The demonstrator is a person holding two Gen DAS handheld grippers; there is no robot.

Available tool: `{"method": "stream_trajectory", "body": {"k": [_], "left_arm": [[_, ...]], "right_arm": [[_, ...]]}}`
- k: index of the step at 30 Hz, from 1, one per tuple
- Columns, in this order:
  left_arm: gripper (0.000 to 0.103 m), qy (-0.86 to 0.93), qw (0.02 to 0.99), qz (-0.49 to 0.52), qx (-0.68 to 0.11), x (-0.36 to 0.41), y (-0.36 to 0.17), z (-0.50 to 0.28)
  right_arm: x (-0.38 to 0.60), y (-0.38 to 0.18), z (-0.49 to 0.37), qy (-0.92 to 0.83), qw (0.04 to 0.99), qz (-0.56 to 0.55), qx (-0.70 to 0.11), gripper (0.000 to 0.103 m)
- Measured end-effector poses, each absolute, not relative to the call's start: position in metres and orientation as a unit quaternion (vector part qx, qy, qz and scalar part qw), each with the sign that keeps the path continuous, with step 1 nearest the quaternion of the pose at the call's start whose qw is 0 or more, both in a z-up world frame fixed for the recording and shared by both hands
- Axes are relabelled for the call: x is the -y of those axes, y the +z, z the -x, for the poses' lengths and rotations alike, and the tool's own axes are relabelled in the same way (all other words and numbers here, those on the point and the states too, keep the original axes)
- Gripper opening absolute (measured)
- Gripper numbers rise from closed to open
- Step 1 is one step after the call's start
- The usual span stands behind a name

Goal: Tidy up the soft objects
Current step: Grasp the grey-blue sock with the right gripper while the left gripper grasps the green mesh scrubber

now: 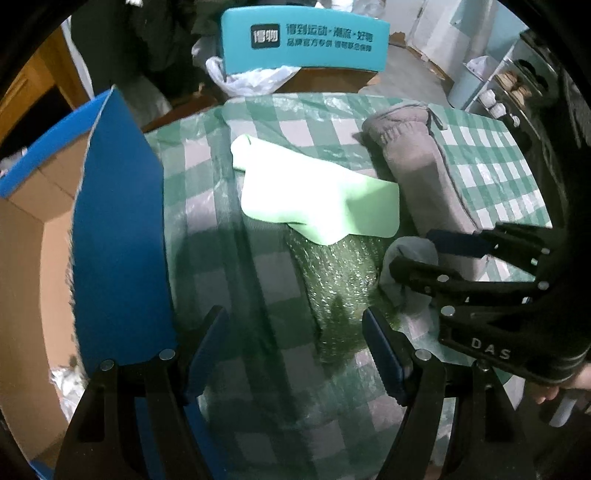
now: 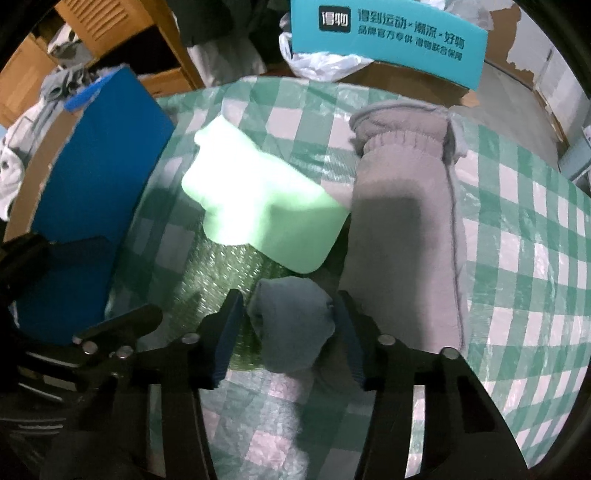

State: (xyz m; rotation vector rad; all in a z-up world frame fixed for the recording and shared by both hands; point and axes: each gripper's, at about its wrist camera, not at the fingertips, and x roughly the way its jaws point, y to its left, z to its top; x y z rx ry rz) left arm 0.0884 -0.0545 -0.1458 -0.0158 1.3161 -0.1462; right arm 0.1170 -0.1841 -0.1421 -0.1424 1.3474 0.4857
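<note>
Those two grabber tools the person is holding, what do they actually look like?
Both match. The left gripper and the right gripper have black plastic linkage arms joined by round silver rivets, ending in two flat fingers faced with dark blue ridged pads. The right one carries white letters reading DAS on its black body. No cables show. Of the person, only part of a hand shows.

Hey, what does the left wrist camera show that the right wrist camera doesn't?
Only the left wrist view: the brown inside of the open cardboard box, white bottles on a shelf, and the left gripper with its jaws wide over bare cloth.

Only the right wrist view: wooden drawers, and the gap between the right gripper jaws, holding a small grey bundle.

Both: the pale green cloth, grey sleeve, checked tablecloth, teal sign, blue flap.
</note>
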Motion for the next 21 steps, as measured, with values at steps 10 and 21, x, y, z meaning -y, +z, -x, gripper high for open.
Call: {"method": "stream_trajectory", "body": {"k": [10, 21], "left_arm": [[0.078, -0.074, 0.783, 0.013, -0.618, 0.069, -0.149, -0.092], [0.081, -0.073, 0.774, 0.006, -0.629, 0.092, -0.159, -0.102]], "right_arm": [[0.196, -0.139, -0.113, 0.226, 0.749, 0.046, -0.621, 0.02], [0.23, -0.119, -0.11, 0.215, 0.763, 0.008, -0.609, 0.019]]}}
